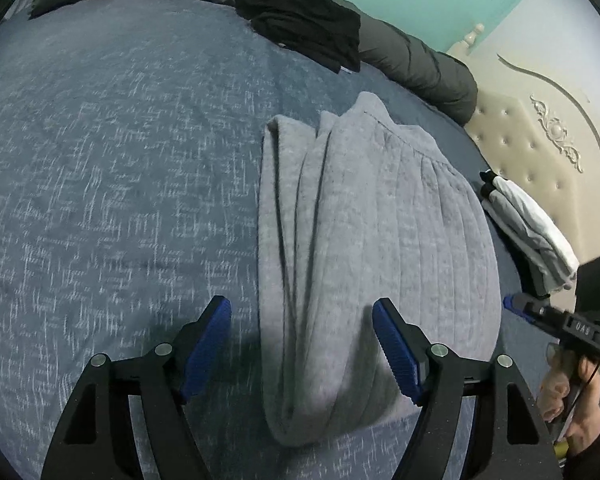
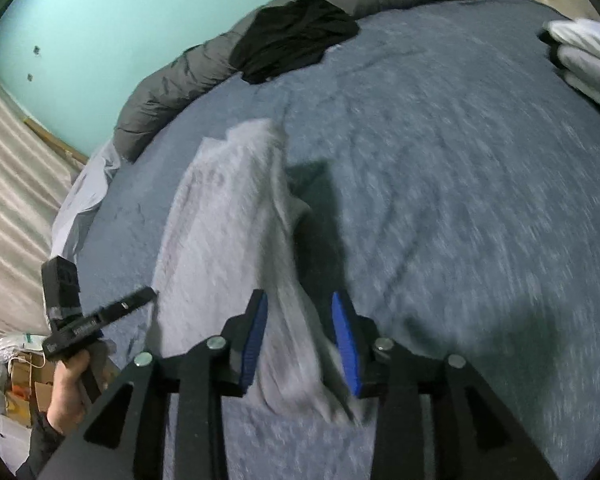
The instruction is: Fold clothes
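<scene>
A light grey garment (image 1: 364, 248) lies folded lengthwise on the blue-grey bed cover (image 1: 112, 184). My left gripper (image 1: 302, 344) is open, its blue pads on either side of the garment's near end, just above it. In the right wrist view the same grey garment (image 2: 228, 216) runs away from my right gripper (image 2: 300, 340), which is open with the garment's near corner between its blue pads. The right gripper also shows at the right edge of the left wrist view (image 1: 512, 304). The left gripper shows at the left of the right wrist view (image 2: 148, 294).
A black garment (image 1: 304, 24) lies at the far side on a dark grey rolled duvet (image 1: 416, 60). A stack of folded white and grey clothes (image 1: 532, 228) sits by the padded cream headboard (image 1: 540, 136). Boxes and bags (image 2: 16, 376) stand beside the bed.
</scene>
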